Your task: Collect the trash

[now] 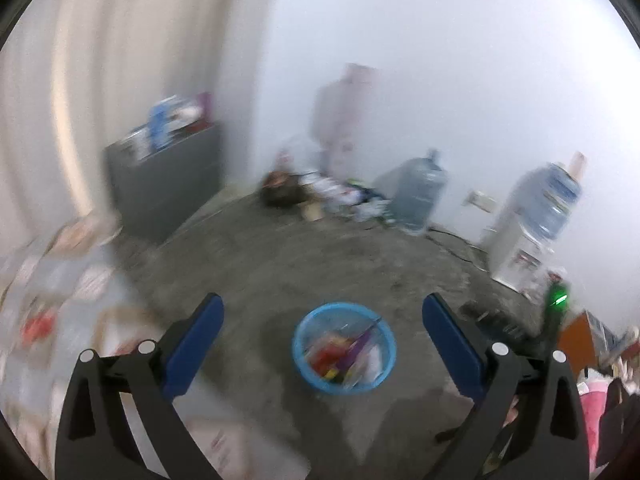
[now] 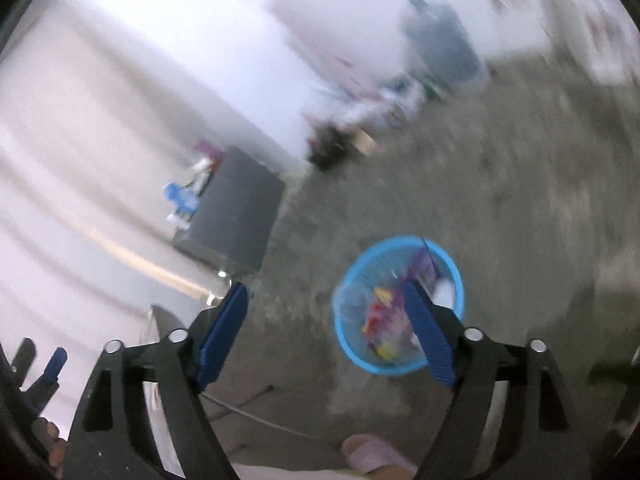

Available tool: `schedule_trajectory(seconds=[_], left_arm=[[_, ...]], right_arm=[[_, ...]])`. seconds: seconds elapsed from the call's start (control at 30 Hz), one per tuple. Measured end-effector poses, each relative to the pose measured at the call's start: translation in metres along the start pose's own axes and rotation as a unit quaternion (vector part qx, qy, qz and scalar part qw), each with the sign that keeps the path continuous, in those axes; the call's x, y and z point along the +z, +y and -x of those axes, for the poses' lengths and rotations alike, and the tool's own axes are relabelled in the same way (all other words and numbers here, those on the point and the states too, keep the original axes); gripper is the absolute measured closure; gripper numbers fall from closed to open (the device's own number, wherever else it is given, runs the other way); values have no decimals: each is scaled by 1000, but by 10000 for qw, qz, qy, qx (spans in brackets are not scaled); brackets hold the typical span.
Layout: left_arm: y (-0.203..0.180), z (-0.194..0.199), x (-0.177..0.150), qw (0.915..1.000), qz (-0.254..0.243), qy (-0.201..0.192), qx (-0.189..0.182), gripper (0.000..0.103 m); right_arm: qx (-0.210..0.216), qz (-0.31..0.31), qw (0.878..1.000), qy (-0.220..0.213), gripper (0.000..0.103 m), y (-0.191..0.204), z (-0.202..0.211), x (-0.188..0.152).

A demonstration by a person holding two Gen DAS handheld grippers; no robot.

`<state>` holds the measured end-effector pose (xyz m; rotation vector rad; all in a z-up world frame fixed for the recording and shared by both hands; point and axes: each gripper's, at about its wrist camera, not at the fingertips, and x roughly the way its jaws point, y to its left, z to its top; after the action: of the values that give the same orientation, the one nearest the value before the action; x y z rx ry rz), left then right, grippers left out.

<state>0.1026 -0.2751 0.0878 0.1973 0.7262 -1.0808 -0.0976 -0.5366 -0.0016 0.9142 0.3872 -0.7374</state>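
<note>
A round blue basket [image 1: 298, 350] stands on the grey floor and holds colourful wrappers [image 1: 340, 360]. In the left wrist view it lies between and beyond the fingers of my left gripper [image 1: 323, 307], which is open and empty. In the right wrist view the same basket [image 2: 456, 276] sits behind the right finger of my right gripper [image 2: 326, 298], also open and empty. Both views are blurred.
A dark grey cabinet [image 1: 168, 184] with clutter on top stands by the curtain. A pile of bags and trash [image 1: 320, 192] lies at the wall corner. Water jugs [image 1: 420, 192] and a dispenser [image 1: 524, 236] stand on the right. A printed cloth [image 1: 60, 300] is on the left.
</note>
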Motion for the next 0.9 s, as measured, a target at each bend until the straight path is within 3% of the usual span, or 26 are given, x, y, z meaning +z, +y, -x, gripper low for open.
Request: schedule_trajectory(seconds=[0.1, 0.2, 0.4, 0.53, 0.6, 0.73, 0.83, 0.9], left_arm=[[36, 39, -27, 9960, 678, 3, 586, 6], [63, 79, -60, 9862, 1209, -62, 1126, 6], [90, 142, -115, 9642, 1761, -334, 1955, 6], [94, 160, -146, 9427, 1904, -362, 2718, 6], [98, 166, -158, 9372, 2034, -333, 2813, 6], [102, 180, -179, 9135, 2206, -324, 3402, 6], [106, 185, -188, 8911, 2325, -86, 3897, 6], [111, 186, -195, 8841, 2464, 47, 3970, 6]], right_arm=[[53, 793, 9962, -345, 8, 44, 26, -9], [-176, 1514, 9863, -634, 8, 82, 44, -29], [-360, 2454, 9668, -621, 8, 136, 52, -76], [-65, 3071, 9494, -653, 8, 165, 60, -107], [-22, 3373, 9392, -636, 8, 180, 61, -123], [74, 3865, 9215, -365, 8, 204, 62, -153], [97, 4092, 9123, -109, 8, 218, 61, -171], [167, 4136, 9103, 92, 8, 227, 64, -181]])
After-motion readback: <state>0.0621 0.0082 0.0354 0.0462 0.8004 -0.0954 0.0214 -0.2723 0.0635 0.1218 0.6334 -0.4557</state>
